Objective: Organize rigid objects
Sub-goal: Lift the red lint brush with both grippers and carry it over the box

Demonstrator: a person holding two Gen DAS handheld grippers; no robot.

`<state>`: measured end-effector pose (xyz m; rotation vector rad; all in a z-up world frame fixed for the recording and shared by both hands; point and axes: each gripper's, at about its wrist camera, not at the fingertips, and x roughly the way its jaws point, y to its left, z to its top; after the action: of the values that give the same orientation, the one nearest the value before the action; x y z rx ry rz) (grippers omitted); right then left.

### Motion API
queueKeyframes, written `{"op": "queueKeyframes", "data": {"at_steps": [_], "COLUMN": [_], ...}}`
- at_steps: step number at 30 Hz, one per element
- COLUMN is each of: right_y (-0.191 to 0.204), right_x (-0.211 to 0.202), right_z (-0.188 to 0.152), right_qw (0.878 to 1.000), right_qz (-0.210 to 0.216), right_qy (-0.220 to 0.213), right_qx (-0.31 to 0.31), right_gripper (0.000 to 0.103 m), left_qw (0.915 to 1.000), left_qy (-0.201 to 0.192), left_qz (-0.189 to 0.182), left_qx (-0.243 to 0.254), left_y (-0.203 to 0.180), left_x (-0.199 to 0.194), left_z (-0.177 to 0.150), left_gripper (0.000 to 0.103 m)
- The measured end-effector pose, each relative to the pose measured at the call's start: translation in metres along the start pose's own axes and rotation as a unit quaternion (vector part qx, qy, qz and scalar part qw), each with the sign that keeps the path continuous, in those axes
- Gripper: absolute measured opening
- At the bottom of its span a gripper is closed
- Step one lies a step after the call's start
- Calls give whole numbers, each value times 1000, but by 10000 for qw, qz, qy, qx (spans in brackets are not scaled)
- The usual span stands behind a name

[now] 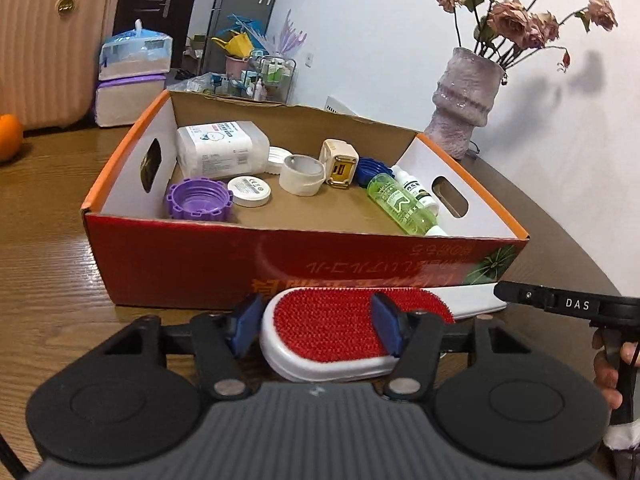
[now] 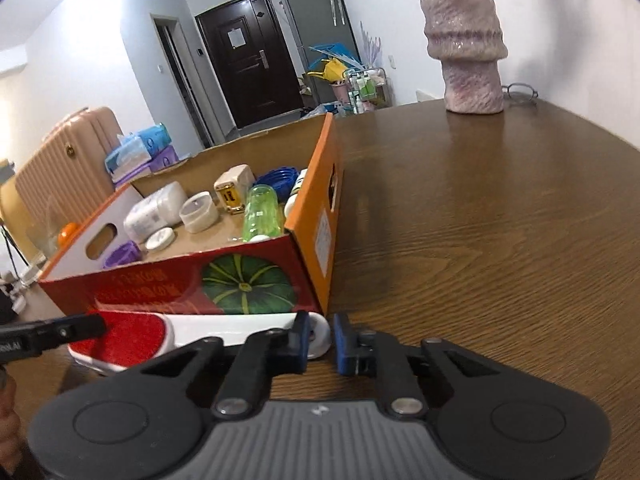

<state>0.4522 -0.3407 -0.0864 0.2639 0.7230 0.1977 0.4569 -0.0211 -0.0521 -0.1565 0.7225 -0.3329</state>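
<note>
A lint brush (image 1: 332, 328) with a white body and a red fabric face lies on the wooden table (image 2: 480, 240), just in front of the cardboard box (image 1: 240, 268). My left gripper (image 1: 316, 326) is over its head, jaws half apart. One blue pad (image 1: 244, 326) is beside the rounded end and the other lies across the red face. My right gripper (image 2: 322, 344) is at the white handle's end (image 2: 320, 334), jaws almost together. The handle's tip shows in the narrow gap; I cannot tell whether it is pinched. The lint brush (image 2: 132, 340) runs left from there.
The box holds a purple cap (image 1: 198, 200), white tubs, a tape roll (image 1: 302, 174), a cream plug (image 1: 340, 164) and a green bottle (image 1: 396, 204). A pink vase (image 2: 468, 48) with flowers stands at the table's back right. An orange (image 1: 8, 136) sits at far left.
</note>
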Motion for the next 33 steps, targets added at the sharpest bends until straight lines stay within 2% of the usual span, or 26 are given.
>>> {"op": "queueKeyframes", "data": {"at_steps": [3, 6, 10, 12, 14, 17, 19, 24, 27, 33], "right_y": [-7, -15, 3, 15, 26, 49, 61, 84, 93, 118], "right_x": [2, -1, -21, -44, -74, -118, -138, -188, -212, -251], "right_z": [1, -3, -19, -34, -51, -89, -109, -145, -152, -174], "right_qw": [9997, 9981, 9993, 9990, 9967, 9911, 9883, 9793, 9744, 9643], "right_qz": [108, 234, 51, -9, -39, -139, -211, -363, -336, -431], "right_qy": [33, -15, -67, -306, -726, -1243, -1428, -1969, -2213, -2613], "right_qx": [220, 564, 375, 328, 350, 448, 500, 287, 210, 20], "right_gripper": [14, 12, 12, 11, 11, 11, 11, 11, 11, 11], "left_qw": [9999, 9997, 9985, 9982, 9961, 9875, 9821, 9744, 9729, 9647], "left_qy": [-10, -55, -125, -396, -823, -1545, -1838, -2186, -2289, -2625], "left_qz": [20, 99, 234, 234, 199, 318, 402, 246, 102, 34], "left_qx": [-140, -229, -476, -393, -252, 44, 129, 459, 294, 200], "left_y": [1, -1, -3, -7, -17, -39, -49, -56, -55, -57], "left_x": [-1, -7, -30, -53, -88, -143, -173, -225, -248, -287], "left_z": [-1, -3, -12, -23, -39, -73, -91, -121, -134, -159], "left_gripper": [56, 50, 45, 42, 42, 42, 41, 41, 41, 41]}}
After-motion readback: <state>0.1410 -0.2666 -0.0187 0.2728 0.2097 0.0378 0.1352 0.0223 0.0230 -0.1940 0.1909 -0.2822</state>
